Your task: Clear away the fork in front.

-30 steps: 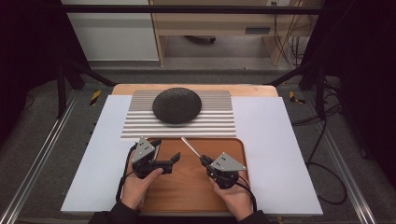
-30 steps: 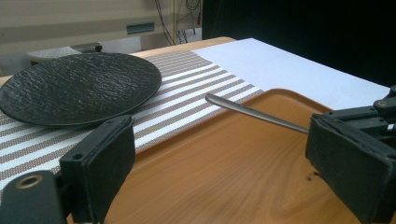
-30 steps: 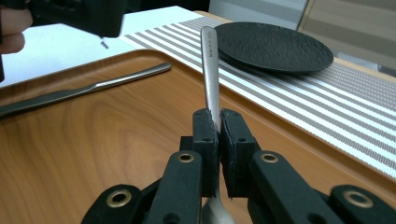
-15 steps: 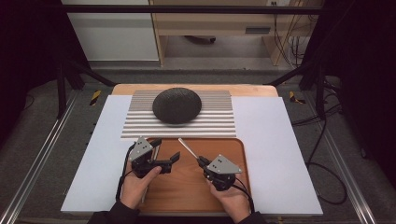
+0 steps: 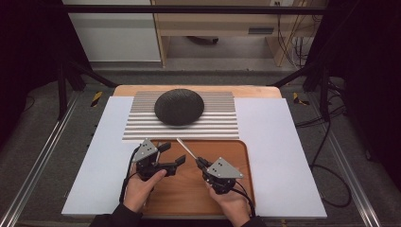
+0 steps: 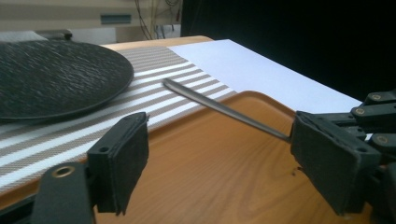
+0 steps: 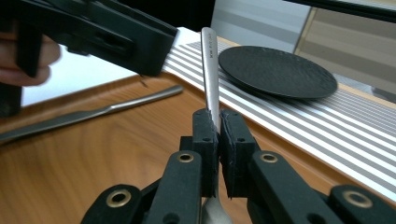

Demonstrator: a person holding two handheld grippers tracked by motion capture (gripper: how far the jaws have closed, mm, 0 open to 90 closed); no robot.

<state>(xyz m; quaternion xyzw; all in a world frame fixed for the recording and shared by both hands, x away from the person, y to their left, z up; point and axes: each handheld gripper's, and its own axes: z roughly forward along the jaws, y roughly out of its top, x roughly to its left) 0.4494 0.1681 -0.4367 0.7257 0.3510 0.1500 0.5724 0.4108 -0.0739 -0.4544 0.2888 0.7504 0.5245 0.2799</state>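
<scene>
- From the high view, two hands come up from the bottom over a wooden tray (image 5: 239,156). The right gripper (image 5: 201,163) is clenched on the handle of a thin metal piece of cutlery (image 5: 187,147), which sticks up and away toward the striped mat (image 5: 222,125).
- The left gripper (image 5: 172,158) sits just beside it over the tray. Its jaws have just been closing a little, but they stand apart and grip nothing.
- A dark round plate (image 5: 179,106) lies on the striped mat beyond the tray, with white sheets (image 5: 279,151) on both sides.
- In the left gripper view, the cutlery (image 6: 219,108) slants across the gap between the jaws, farther off, with its tip over the mat (image 6: 42,144). The plate (image 6: 51,77) is at the left.
- In the right gripper view, the two pads (image 7: 205,140) pinch the cutlery (image 7: 211,74), which stands upright. A second metal utensil (image 7: 93,114) lies flat on the tray (image 7: 107,158). The left gripper's black jaw hangs above it, in the way at the top left. The plate (image 7: 278,70) is behind.
</scene>
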